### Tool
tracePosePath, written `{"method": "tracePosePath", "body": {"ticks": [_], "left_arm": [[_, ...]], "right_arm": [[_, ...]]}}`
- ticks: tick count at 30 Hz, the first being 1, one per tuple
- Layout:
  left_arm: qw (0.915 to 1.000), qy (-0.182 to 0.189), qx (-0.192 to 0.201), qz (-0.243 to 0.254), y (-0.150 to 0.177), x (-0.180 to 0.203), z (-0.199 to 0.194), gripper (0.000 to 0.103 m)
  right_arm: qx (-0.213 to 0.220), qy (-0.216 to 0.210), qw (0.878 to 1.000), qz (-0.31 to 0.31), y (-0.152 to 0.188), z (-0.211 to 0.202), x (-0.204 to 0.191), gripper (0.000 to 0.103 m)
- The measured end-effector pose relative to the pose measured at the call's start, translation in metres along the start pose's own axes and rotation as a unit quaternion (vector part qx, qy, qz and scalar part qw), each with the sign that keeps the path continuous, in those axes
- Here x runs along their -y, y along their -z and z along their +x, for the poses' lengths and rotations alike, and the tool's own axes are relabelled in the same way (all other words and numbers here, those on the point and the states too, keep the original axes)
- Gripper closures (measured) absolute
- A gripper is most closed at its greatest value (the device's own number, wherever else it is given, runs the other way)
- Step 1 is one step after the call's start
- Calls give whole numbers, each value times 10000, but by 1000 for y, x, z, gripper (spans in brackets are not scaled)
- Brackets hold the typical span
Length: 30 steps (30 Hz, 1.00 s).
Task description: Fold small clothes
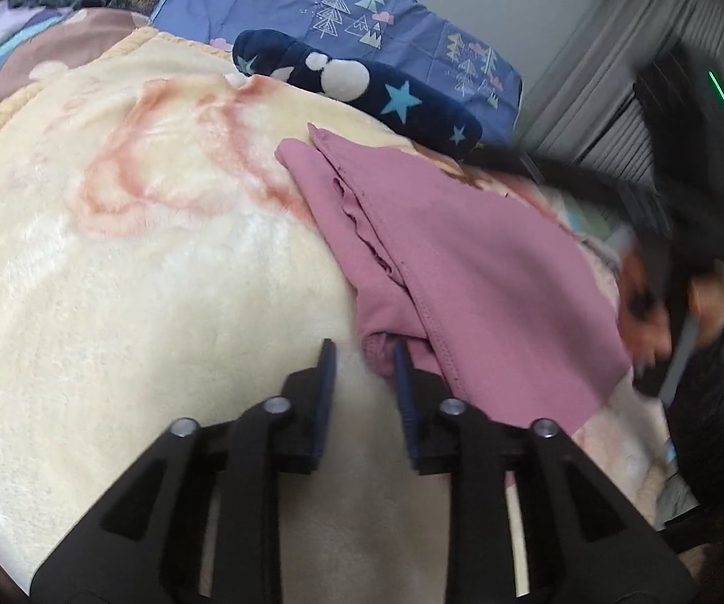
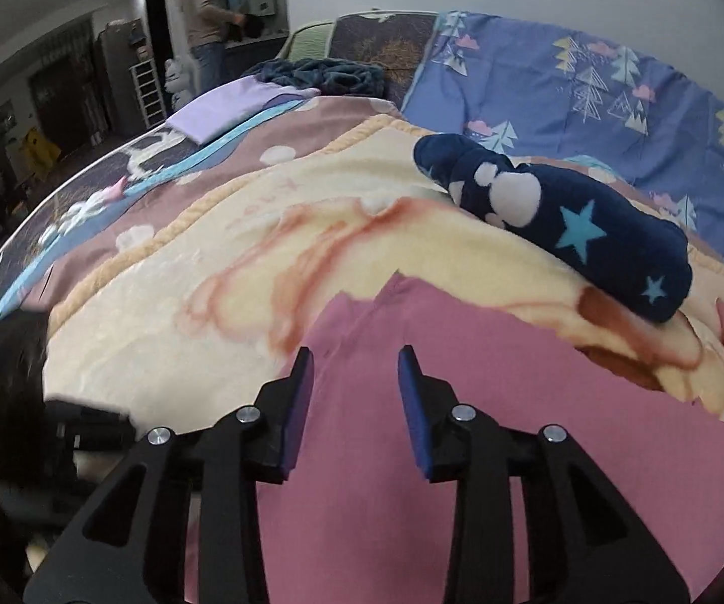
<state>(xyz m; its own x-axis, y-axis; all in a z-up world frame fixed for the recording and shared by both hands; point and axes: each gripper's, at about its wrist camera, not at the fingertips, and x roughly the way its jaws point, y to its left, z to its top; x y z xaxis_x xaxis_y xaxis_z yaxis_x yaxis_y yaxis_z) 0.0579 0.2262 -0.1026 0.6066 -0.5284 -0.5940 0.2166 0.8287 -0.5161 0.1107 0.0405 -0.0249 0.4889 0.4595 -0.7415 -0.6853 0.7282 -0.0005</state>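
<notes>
Jaws on both your left gripper (image 1: 362,347) and right gripper (image 2: 355,355) are wide open, holding nothing. Pink garment (image 1: 467,256) lies on the blanket (image 1: 135,251), half-folded I'd guess; next, pinch its near edge.

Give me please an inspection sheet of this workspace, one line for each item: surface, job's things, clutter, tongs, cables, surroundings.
Surface: cream plush blanket with a pink print, spread on a bed.
Job's things: pink garment lying on the blanket, partly folded, seam edges showing in the left wrist view.
Clutter: navy star-print plush bundle beyond the garment; lilac folded cloth and dark teal blanket further back.
Tongs: left tongs open at the garment's near edge; right tongs open over the garment, holding nothing.
Cables: nothing seen.
Surroundings: blue tree-print bedding against the wall; a person standing in the background.
</notes>
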Motion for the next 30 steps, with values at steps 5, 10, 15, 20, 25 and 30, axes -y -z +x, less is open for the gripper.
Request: {"method": "tracePosePath", "body": {"ticks": [5,10,15,20,25,30], "left_arm": [[9984,241,123,-500,-12,-7,-12,50],[9991,104,-210,-365,-44,-2,11,37],[9972,123,-597,-423,-75,-7,62,36],[9958,347,-349,-774,-102,-18,97,84],[9911,805,92,-1059,-101,-26,87,93],[9920,632,-134,-1080,-96,-30,97,86]], "right_arm": [[-181,-303,9981,-498,68,-30,-47,56],[-297,-127,9959,-843,90,-17,-92,55],[-468,779,9908,-1006,88,12,-102,55],[-406,1159,9882,-921,76,31,-99,99],[168,1093,9896,-917,73,7,-100,99],[-218,993,9922,-716,83,12,-95,82]]}}
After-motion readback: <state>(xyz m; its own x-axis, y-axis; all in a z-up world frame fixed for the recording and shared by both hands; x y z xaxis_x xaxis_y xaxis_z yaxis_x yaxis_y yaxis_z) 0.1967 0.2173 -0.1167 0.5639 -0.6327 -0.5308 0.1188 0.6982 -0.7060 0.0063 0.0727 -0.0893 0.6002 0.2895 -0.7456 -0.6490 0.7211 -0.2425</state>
